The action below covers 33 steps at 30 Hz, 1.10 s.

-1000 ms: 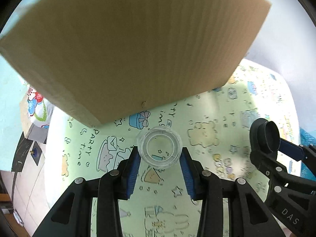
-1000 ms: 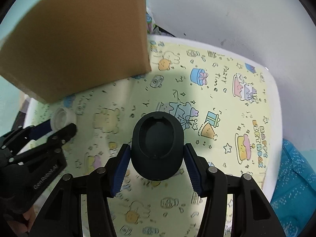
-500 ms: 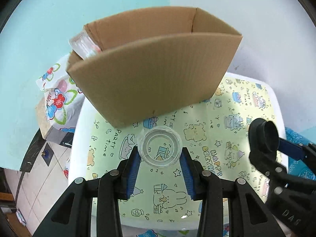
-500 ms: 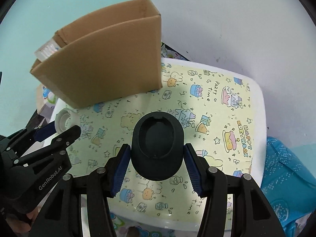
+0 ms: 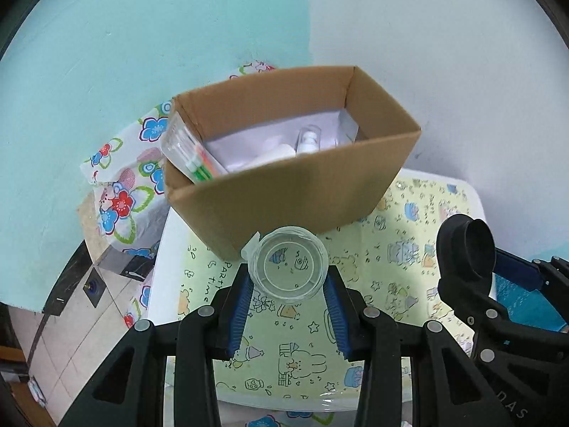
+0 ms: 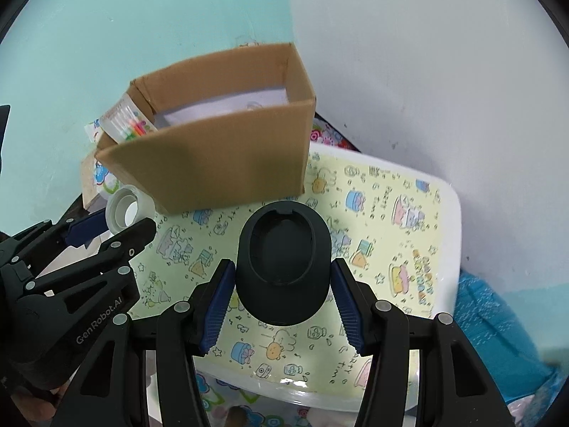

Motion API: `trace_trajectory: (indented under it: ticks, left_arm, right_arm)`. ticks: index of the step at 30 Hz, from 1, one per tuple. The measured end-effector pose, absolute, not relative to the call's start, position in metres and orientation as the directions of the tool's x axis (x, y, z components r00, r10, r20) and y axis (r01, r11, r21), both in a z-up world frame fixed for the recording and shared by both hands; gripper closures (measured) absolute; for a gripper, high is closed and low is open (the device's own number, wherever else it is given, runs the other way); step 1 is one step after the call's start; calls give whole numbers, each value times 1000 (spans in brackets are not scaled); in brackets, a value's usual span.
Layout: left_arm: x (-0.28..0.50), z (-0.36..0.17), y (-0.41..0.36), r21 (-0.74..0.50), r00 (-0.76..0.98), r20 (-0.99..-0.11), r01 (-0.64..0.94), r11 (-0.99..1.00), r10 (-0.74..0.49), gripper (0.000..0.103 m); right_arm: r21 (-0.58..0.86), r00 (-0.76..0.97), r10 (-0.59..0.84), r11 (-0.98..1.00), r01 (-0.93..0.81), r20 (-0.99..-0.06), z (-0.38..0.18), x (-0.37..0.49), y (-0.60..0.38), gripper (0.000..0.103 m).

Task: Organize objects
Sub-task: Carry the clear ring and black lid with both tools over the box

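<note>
So we've got the left gripper (image 5: 288, 299) pinching the clear cup (image 5: 288, 267) and the right gripper (image 6: 282, 297) clamped on the black cap (image 6: 284, 263), with the open box (image 5: 302, 192) ahead and below, nearer the left.

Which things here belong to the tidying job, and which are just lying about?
Part of the job:
- clear round container in left gripper
- black cap in right gripper
- cardboard box

Lying about:
- floral cloth
- blue bag
- patterned tabletop
</note>
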<state>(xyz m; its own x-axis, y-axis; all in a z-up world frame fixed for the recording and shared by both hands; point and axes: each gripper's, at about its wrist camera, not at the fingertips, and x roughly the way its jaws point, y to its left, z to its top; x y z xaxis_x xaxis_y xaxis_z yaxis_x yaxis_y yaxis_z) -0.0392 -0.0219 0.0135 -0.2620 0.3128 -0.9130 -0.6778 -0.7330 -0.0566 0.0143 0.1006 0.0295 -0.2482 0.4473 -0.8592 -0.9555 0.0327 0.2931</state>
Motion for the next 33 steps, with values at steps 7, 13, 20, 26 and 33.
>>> trace_trajectory:
  ticks: [7,13,20,26,33]
  left_arm:
    - [-50,36,-25,-52,-294,-898,-667,-743,326,62]
    - [-62,50,-22,-42,-320,-887,-664,-747,334,62]
    - [-83,60,-20,-39,-344,-876,-648,-760,338,62]
    - [-97,57,-11,-40,-344,-876,-647,-762,339,62]
    - [-116,45,2,-38,-332,-884,-649,-760,328,62]
  right_arm:
    - [321,-274,467,23,-947,-841,51,13,109,45]
    - [320,-280,490,-3,-947,-825,66,11,119,45]
    - [322,-287,509,-21,-947,-812,77,10,134,45]
    - [324,-292,506,-26,-946,-811,76,9,149,45]
    - [327,-298,498,-29,-945,-815,69,8,171,45]
